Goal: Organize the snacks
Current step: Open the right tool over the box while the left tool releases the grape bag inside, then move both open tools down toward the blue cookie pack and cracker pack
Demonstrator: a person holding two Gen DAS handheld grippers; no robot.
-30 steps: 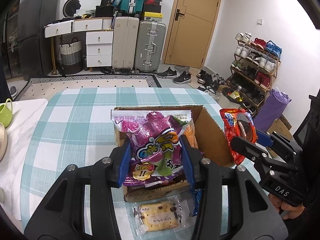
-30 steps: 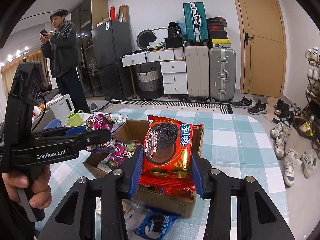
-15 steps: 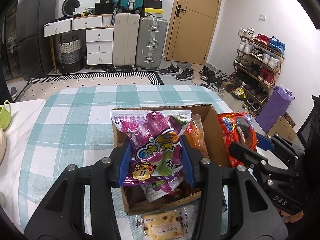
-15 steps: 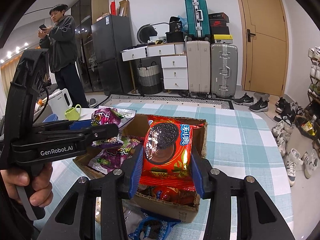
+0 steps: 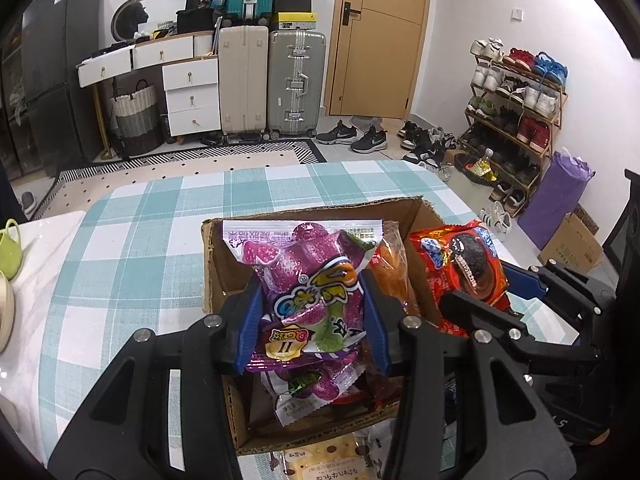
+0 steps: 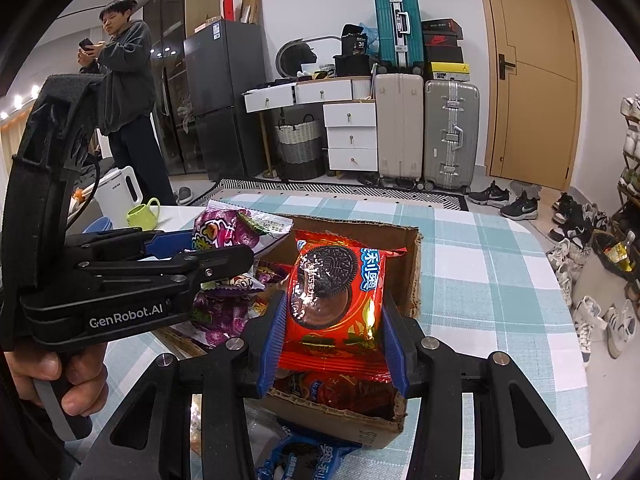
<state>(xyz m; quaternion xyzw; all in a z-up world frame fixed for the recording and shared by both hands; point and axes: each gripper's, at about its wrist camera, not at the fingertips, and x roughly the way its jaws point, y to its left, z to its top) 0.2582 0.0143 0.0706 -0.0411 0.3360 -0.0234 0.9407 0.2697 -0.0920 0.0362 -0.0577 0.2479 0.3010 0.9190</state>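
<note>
Left gripper (image 5: 312, 320) clamped the purple pack (image 5: 308, 284), right gripper (image 6: 334, 334) the Oreo pack (image 6: 336, 300). Both hung over the box (image 5: 212, 264), probably for dropping in.

Both wrist views look closely, side by side, over the cardboard box (image 5: 420, 216) toward the door (image 6: 532, 72).

White walls, a wooden door (image 5: 378, 36), suitcases (image 5: 296, 80), white drawers (image 5: 192, 96), a shoe rack (image 5: 516, 108).
</note>
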